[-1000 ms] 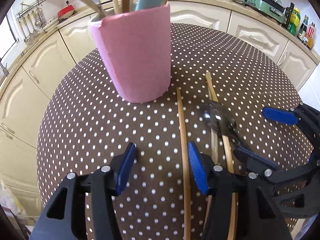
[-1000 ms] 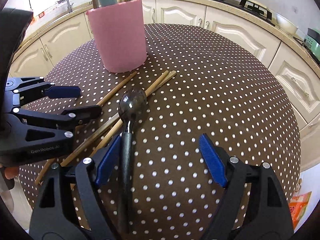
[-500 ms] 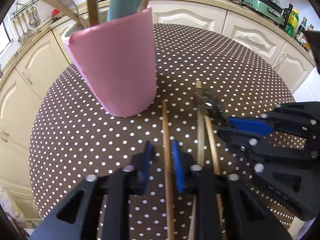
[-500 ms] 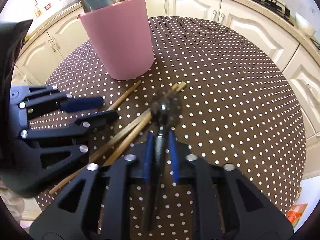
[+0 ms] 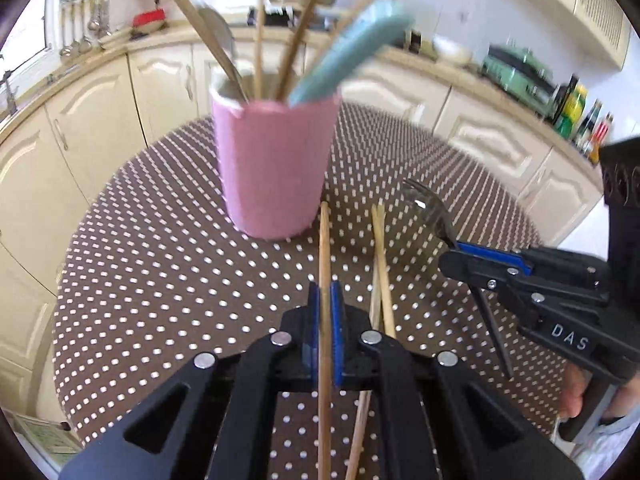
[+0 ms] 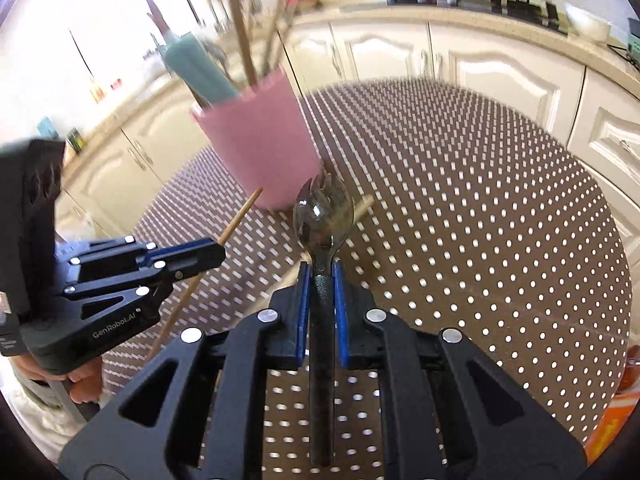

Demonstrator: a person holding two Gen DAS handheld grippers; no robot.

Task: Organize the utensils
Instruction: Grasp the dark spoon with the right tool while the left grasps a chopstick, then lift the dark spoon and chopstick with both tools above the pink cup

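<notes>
Between the left tongs (image 5: 325, 332), a light, stiff chopstick (image 5: 325, 248) sits clamped midway; right tongs (image 6: 320, 312) clamp the slick spork (image 6: 322, 216) by its handle.

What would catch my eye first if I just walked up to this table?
Probably the pink cup bristling with utensils, standing on the polka-dot table. In front of it, the left hand-held gripper pinches a single wooden chopstick, while the right hand-held gripper clamps a dark spork by its handle.
</notes>
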